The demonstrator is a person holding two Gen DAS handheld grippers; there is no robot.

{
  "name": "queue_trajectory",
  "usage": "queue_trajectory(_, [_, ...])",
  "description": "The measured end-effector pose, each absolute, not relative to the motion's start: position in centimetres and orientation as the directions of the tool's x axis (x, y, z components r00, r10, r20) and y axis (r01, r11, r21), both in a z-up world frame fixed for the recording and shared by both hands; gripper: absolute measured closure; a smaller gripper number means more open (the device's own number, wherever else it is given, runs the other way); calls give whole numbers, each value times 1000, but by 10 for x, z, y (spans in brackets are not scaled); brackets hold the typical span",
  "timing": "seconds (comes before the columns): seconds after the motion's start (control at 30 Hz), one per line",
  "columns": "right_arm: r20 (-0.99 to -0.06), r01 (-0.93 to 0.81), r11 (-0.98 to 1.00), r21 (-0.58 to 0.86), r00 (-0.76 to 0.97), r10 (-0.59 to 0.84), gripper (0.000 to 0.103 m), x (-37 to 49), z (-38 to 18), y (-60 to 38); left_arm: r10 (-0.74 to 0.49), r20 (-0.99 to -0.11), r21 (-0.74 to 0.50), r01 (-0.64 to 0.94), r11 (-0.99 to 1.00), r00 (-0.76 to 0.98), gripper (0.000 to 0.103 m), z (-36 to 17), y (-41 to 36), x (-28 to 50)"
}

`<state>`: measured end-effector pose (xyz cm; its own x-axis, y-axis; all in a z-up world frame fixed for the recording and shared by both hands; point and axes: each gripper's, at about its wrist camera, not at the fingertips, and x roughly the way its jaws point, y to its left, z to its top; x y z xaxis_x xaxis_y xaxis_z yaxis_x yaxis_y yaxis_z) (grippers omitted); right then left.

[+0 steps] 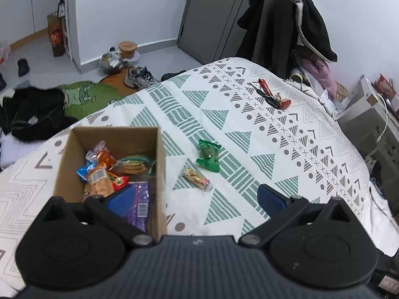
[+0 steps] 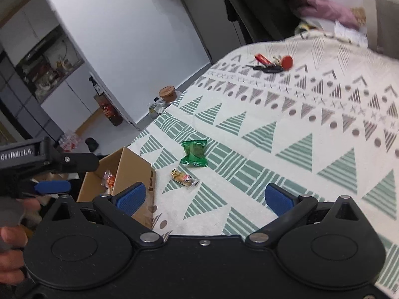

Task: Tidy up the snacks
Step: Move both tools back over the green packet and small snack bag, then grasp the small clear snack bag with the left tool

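A cardboard box (image 1: pixel 149 134) holding several snack packs stands on the patterned cloth (image 1: pixel 249 129); it also shows in the right wrist view (image 2: pixel 134 164). A green wrapped snack (image 1: pixel 209 155) (image 2: pixel 194 153) and a small clear-wrapped yellow snack (image 1: pixel 197 178) (image 2: pixel 184 178) lie on the cloth right of the box. My left gripper (image 1: pixel 197 199) is open and empty, its left finger over the box's near corner. My right gripper (image 2: pixel 204 196) is open and empty, just short of the two loose snacks. The left gripper's finger (image 2: pixel 52 186) shows above the box.
A key bunch with red tags (image 1: pixel 273 96) (image 2: pixel 273 63) lies at the far side of the cloth. Clothes hang on a chair (image 1: pixel 286 25) behind. Shoes, a green mat (image 1: pixel 87 97) and jars are on the floor at left. White boxes (image 1: pixel 369 114) stand at right.
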<state>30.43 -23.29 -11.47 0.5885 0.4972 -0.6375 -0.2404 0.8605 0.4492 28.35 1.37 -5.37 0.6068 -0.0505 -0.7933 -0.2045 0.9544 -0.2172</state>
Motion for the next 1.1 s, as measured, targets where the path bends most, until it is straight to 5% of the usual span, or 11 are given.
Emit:
queue_trajectory(0.3, [-638, -198, 832, 517, 559, 530, 0, 329, -138, -249, -19, -795, -198, -229, 953, 606, 3, -69, -6, 303])
queue_trajectory(0.57, [-634, -204, 798, 567, 510, 582, 6, 352, -159, -250, -14, -813, -225, -291, 930, 583, 45, -95, -12, 325])
queue_trajectory(0.83, [-619, -207, 763, 612, 474, 626, 20, 386, -179, -243, -23, -834, -240, -324, 915, 552, 65, -127, -21, 351])
queue_trajectory(1.1, [-622, -205, 748, 631, 442, 646, 25, 401, -196, -238, -11, -848, -249, -380, 891, 530, 71, -158, -23, 375])
